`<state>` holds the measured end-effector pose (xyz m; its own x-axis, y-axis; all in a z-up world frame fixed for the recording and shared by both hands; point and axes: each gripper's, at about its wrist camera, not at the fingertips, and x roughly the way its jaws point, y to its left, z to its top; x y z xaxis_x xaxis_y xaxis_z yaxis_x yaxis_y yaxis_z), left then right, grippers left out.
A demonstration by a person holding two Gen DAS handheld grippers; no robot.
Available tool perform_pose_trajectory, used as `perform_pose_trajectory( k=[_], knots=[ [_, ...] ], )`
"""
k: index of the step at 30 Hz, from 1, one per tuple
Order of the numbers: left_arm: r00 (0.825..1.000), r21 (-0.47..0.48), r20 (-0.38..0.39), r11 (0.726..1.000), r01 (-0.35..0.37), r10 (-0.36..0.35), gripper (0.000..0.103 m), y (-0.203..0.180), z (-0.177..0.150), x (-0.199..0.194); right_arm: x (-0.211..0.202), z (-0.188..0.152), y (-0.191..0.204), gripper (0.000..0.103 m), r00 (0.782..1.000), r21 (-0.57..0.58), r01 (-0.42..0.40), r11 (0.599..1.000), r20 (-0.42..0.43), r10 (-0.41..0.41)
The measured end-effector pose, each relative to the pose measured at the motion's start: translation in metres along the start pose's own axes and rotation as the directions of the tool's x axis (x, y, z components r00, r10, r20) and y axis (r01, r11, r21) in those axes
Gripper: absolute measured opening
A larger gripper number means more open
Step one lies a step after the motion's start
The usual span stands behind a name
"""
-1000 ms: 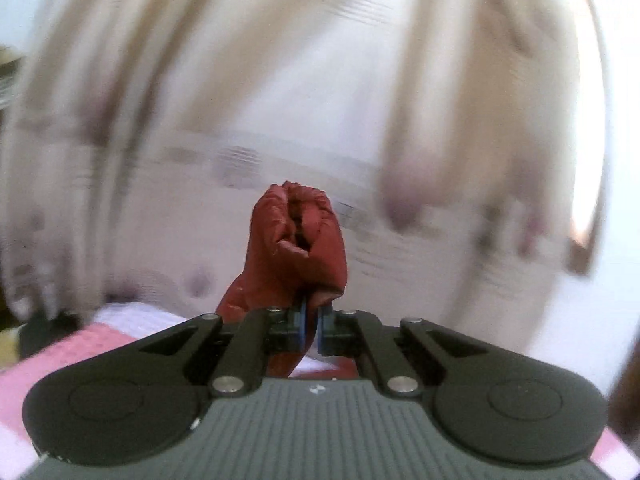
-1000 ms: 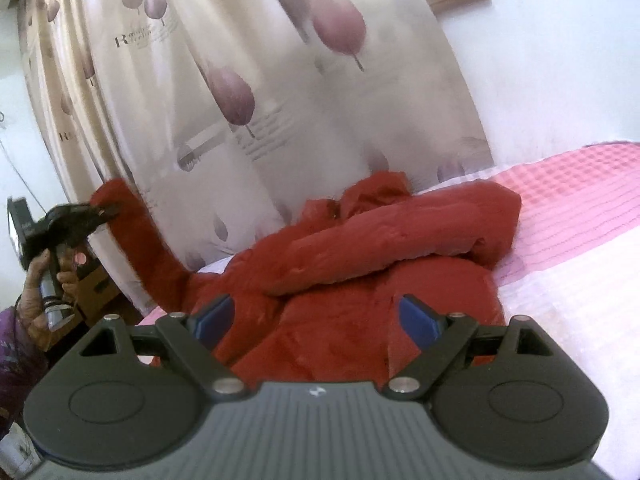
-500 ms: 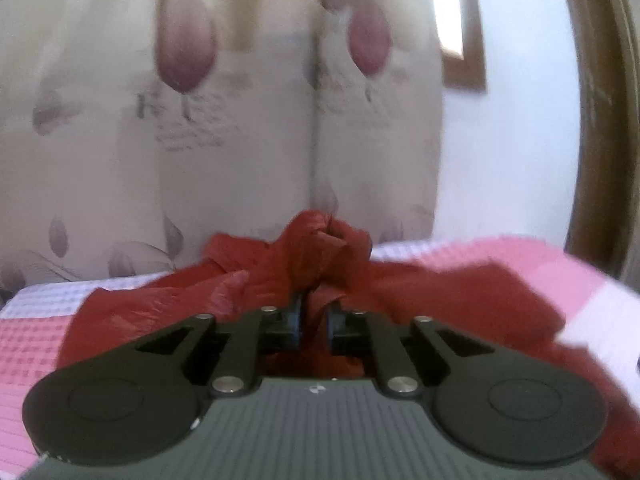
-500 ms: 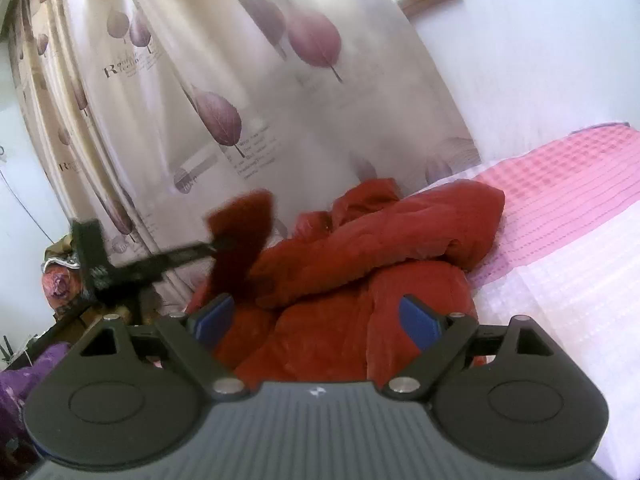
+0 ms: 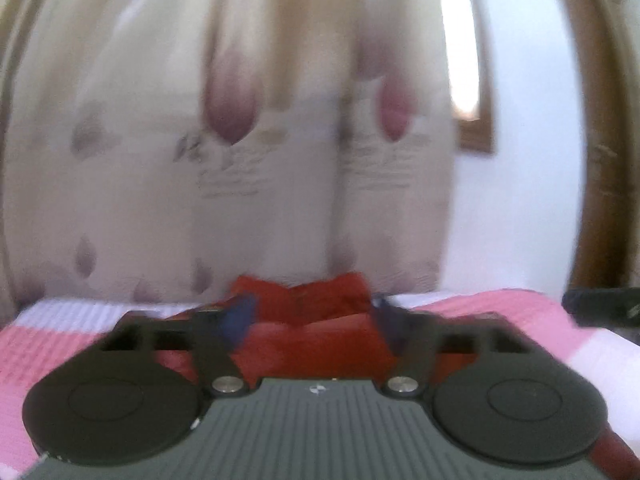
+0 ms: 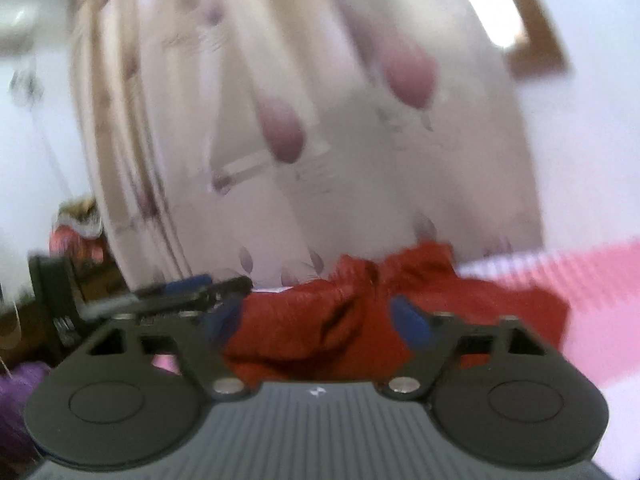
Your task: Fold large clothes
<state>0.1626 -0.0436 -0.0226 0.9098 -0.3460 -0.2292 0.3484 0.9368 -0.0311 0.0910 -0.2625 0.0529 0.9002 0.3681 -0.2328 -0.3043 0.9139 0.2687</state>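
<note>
A red puffy jacket lies bunched on a pink and white checked bed. My left gripper is open and empty just above the jacket, its blue pads spread apart. My right gripper is open and empty too, with the jacket lying beyond its fingers. The left gripper shows at the left of the right wrist view, next to the jacket's left edge. Both views are blurred by motion.
A cream curtain with purple leaf prints hangs behind the bed. A white wall and a wooden window frame stand to the right. Cluttered items and purple cloth lie at the far left of the right wrist view.
My left gripper has let go of the red sleeve it held and opened. The sleeve now lies across the jacket. Both grippers have dropped lower toward the bed.
</note>
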Motion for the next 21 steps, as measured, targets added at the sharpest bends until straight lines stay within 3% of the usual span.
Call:
perform_pose_trajectory(
  k=[2, 3, 7, 10, 13, 15, 21],
  knots=[
    [0.999, -0.065, -0.038, 0.997, -0.041, 0.038, 0.032, 0.024, 0.007, 0.015, 0.031, 0.010, 0.010, 0.044, 0.999, -0.051, 0.005, 0.999, -0.045, -0.007],
    [0.996, -0.074, -0.051, 0.995, -0.070, 0.067, 0.022, 0.032, 0.010, 0.024, 0.049, 0.015, 0.011, 0.039, 0.998, -0.054, -0.007, 0.998, -0.068, 0.003],
    [0.984, -0.063, -0.109, 0.987, -0.145, 0.138, 0.022, 0.058, 0.014, 0.065, 0.115, 0.021, 0.026, 0.034, 0.988, -0.168, -0.029, 0.985, -0.154, 0.002],
    [0.961, -0.061, -0.206, 0.978, -0.202, 0.186, 0.022, 0.076, 0.005, 0.092, 0.164, 0.009, 0.036, 0.032, 0.969, -0.270, -0.037, 0.962, -0.246, -0.032],
    [0.922, -0.054, -0.307, 0.963, -0.263, 0.235, 0.022, 0.095, -0.014, 0.114, 0.201, -0.014, 0.025, 0.026, 0.934, -0.345, 0.015, 0.938, -0.329, -0.136],
    [0.905, -0.076, -0.368, 0.963, -0.258, 0.214, 0.024, 0.107, -0.030, 0.122, 0.211, -0.027, 0.011, 0.026, 0.915, -0.321, 0.024, 0.947, -0.375, -0.150],
    [0.898, -0.146, -0.397, 0.953, -0.264, 0.188, 0.021, 0.125, -0.047, 0.128, 0.226, -0.047, -0.007, 0.025, 0.883, -0.268, 0.022, 0.963, -0.447, -0.145]
  ],
)
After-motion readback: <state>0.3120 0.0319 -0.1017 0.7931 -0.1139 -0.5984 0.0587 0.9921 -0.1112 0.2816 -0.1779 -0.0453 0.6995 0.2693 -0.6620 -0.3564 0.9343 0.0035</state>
